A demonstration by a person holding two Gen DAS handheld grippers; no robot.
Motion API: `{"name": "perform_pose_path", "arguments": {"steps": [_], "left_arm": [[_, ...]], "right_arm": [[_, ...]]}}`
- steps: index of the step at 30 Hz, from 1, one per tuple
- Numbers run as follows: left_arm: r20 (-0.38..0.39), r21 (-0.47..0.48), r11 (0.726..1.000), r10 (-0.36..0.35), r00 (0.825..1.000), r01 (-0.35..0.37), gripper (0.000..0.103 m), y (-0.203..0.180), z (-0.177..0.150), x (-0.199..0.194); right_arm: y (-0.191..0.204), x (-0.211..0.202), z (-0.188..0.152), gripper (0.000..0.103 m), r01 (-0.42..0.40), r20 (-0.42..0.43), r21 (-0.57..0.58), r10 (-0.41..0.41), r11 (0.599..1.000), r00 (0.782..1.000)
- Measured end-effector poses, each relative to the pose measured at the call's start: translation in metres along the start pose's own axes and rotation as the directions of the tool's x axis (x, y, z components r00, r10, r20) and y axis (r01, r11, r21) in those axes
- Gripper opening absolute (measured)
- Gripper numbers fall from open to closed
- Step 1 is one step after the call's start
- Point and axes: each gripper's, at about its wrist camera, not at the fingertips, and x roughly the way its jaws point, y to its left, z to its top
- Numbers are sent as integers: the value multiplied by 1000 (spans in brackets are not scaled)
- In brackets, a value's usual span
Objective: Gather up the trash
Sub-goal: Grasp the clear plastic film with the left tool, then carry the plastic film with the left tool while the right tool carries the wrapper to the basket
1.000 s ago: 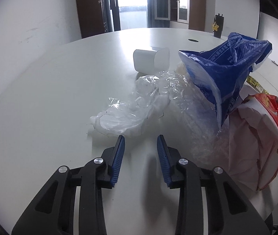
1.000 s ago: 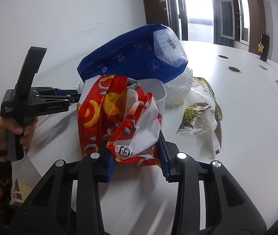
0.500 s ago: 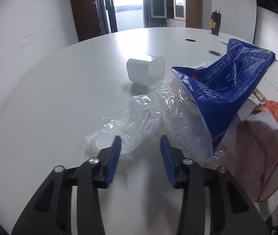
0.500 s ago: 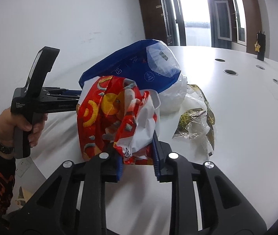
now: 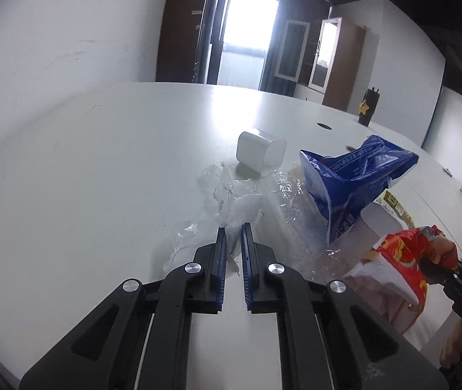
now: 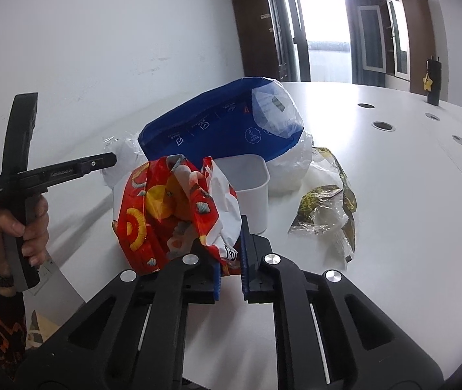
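In the right wrist view, the nearest thing is the right gripper. Its jaws have just been closing and now pinch the lower edge of the red snack bag. This bag stands up from the jaws, its long axis going upward and a little to the left, so it hangs in front of the white bin just behind it. I judge that the coming move turns on this: the open mouth of the bin is straight ahead of the right jaws and very near, while the left hand is off to the side.

The left gripper has jaws that have just been closing too, and a fold of the clear plastic wrap is caught between the blue pads. The wrap stretches away from the jaws toward the far side of the white table, and part of it is off the surface.

Farther on, the blue bag leans over the bin from behind. To the right, the yellow-green wrapper lies flat and apart. Beyond the wrap lies a white tub on its side.
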Motion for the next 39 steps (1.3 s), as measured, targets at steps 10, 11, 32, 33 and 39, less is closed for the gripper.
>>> {"name": "perform_pose_path", "arguments": {"steps": [10,11,32,33,39], "left_arm": [[45,22,1000,-12,999,11,7,-22,1,-17],[47,28,999,-18,999,17,7,-26,1,-16],[68,60,994,-98,993,94,7,-56,-46,-80],[75,63,993,-107,991,103,7,-57,-49,-86],[66,89,988,-129,989,123,7,-60,-80,-110]], "right_arm": [[4,-19,-2,8,12,28,11,-12,1000,1000],[4,-22,-3,8,17,34,12,-18,1000,999],[20,-66,-40,7,38,52,21,-39,999,998],[20,-67,-41,7,31,49,27,-32,999,998],[27,-90,-53,7,31,49,30,-32,999,998]]}}
